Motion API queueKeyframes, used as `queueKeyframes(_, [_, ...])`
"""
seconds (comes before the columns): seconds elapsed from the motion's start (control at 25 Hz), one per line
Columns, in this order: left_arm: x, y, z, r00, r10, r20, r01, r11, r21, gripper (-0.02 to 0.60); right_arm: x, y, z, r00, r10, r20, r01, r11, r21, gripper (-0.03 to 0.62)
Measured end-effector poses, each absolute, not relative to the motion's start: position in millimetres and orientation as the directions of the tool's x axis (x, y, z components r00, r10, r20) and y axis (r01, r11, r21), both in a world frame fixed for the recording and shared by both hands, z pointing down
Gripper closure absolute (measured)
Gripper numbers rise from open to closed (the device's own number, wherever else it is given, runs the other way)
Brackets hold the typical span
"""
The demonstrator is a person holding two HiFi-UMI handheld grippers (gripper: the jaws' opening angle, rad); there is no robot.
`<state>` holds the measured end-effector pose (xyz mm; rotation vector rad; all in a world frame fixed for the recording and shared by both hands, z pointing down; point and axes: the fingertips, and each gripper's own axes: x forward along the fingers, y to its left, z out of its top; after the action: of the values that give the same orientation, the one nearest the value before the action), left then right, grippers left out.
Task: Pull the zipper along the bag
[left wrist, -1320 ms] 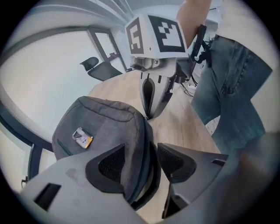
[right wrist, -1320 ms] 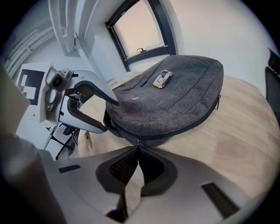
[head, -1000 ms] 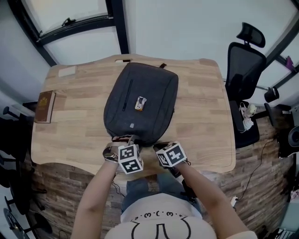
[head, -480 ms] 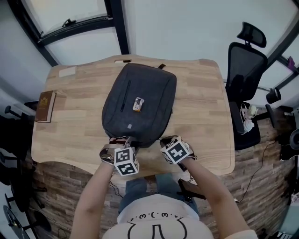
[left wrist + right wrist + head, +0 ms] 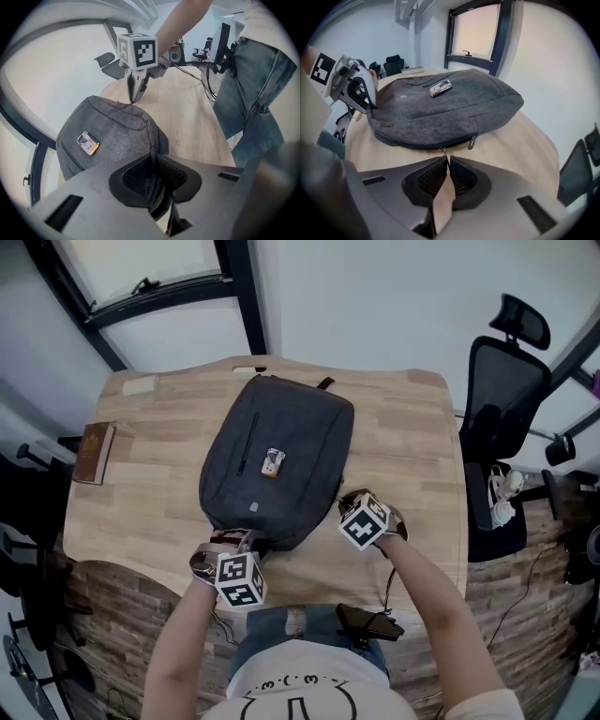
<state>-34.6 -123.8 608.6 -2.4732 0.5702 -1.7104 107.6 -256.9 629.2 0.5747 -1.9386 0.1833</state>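
Observation:
A dark grey backpack (image 5: 281, 442) lies flat on the wooden table (image 5: 412, 446), with a small metal badge (image 5: 272, 462) on top. My left gripper (image 5: 246, 540) is at the bag's near end, shut on a fold of its fabric (image 5: 150, 140). My right gripper (image 5: 347, 505) is at the bag's near right edge. In the right gripper view its jaws pinch the thin zipper pull (image 5: 442, 151) at the zip line, with a second pull (image 5: 472, 142) just to the right. The left gripper (image 5: 369, 108) shows in that view at the bag's far end.
A brown book (image 5: 92, 454) lies at the table's left edge and a pale card (image 5: 139, 384) at the far left corner. A black office chair (image 5: 506, 381) stands to the right of the table. A dark device (image 5: 368, 622) hangs at the person's waist.
My right gripper has moved right and away from me along the bag's near right edge. My left gripper has drifted slightly left and toward me, still on the fabric.

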Motion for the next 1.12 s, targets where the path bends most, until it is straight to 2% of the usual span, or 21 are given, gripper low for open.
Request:
queueKeyframes(0.16, [-33.6, -122.3, 608.1, 0.302, -0.333, 0.893, -0.269, -0.929, -0.255, 0.526, 117.9, -303.4, 625.6, -0.306, -0.372, 0.876, -0.486, 0.853, 0.192, 0.517])
queueKeyframes(0.52, [-6.3, -130.3, 608.6, 0.284, -0.349, 0.893, -0.309, -0.915, -0.26, 0.528, 117.8, -339.4, 626.4, -0.307, -0.42, 0.854, -0.484, 0.841, 0.24, 0.508])
queueKeyframes(0.72, [-6.8, -132.8, 612.5, 0.243, -0.361, 0.9, -0.332, -0.903, -0.273, 0.528, 112.2, -337.3, 620.1, -0.388, -0.453, 0.803, -0.489, 0.839, 0.237, 0.503])
queueKeyframes(0.76, [-6.9, -132.8, 613.1, 0.237, -0.364, 0.901, -0.341, -0.899, -0.274, 0.528, 111.9, -334.2, 616.1, -0.415, -0.452, 0.789, -0.476, 0.848, 0.235, 0.453])
queueKeyframes(0.8, [-6.9, -132.8, 613.6, 0.233, -0.366, 0.901, -0.351, -0.896, -0.273, 0.528, 112.3, -330.3, 611.6, -0.44, -0.447, 0.779, -0.466, 0.855, 0.228, 0.374])
queueKeyframes(0.84, [-6.7, -132.9, 613.8, 0.232, -0.366, 0.901, -0.361, -0.893, -0.27, 0.528, 113.1, -326.5, 606.6, -0.46, -0.445, 0.768, -0.468, 0.857, 0.216, 0.345])
queueKeyframes(0.96, [-2.0, -134.4, 614.0, 0.245, -0.371, 0.896, -0.375, -0.888, -0.265, 0.528, 115.1, -318.6, 586.4, -0.514, -0.463, 0.722, -0.531, 0.833, 0.156, 0.278])
queueKeyframes(1.12, [9.0, -137.0, 614.4, 0.265, -0.41, 0.872, -0.36, -0.882, -0.305, 0.528, 109.2, -302.1, 545.2, -0.577, -0.521, 0.629, -0.644, 0.764, 0.041, 0.243])
